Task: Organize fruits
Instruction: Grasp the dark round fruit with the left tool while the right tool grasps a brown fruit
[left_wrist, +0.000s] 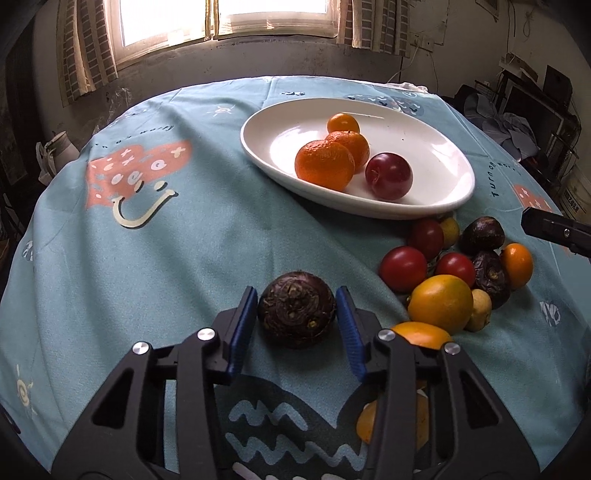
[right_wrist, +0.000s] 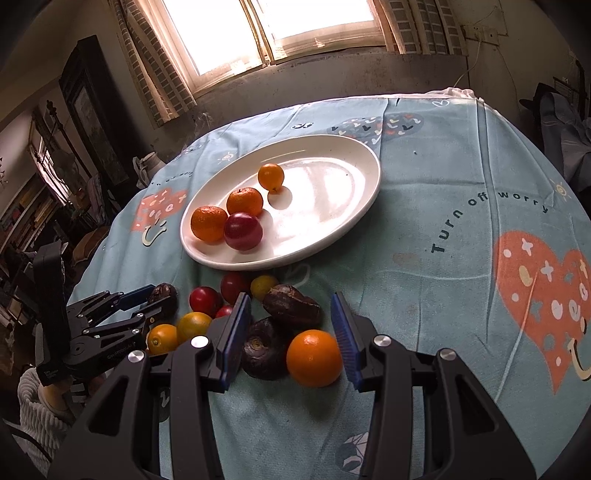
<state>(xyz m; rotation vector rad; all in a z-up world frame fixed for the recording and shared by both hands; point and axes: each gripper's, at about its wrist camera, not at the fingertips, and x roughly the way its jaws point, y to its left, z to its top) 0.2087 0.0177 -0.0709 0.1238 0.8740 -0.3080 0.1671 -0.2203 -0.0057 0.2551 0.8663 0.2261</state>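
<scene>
In the left wrist view, the left gripper (left_wrist: 296, 314) has its blue pads on either side of a dark brown water chestnut (left_wrist: 296, 309) on the teal tablecloth (left_wrist: 166, 251); the pads sit right at its flanks, though whether they press it or only flank it cannot be told. Farther off and to the right lies a white oval plate (left_wrist: 439, 155) holding two tangerines (left_wrist: 324, 165), a small kumquat (left_wrist: 343, 123) behind them, and a red plum (left_wrist: 388, 176). Near the plate's closer rim, at the right, a loose pile gathers red cherry tomatoes (left_wrist: 403, 268), an orange fruit (left_wrist: 440, 303), small yellow ones and more dark chestnuts (left_wrist: 482, 235). The tip of the right gripper (left_wrist: 550, 229) shows at the right edge. In the right wrist view, the right gripper (right_wrist: 291, 341) has its fingers spread wide, around an orange fruit (right_wrist: 314, 358) and a dark chestnut (right_wrist: 263, 349) without touching either clearly. The pile sits between it and the plate (right_wrist: 332, 221); the left gripper (right_wrist: 155, 299) is at the far left by its chestnut (right_wrist: 164, 291).
</scene>
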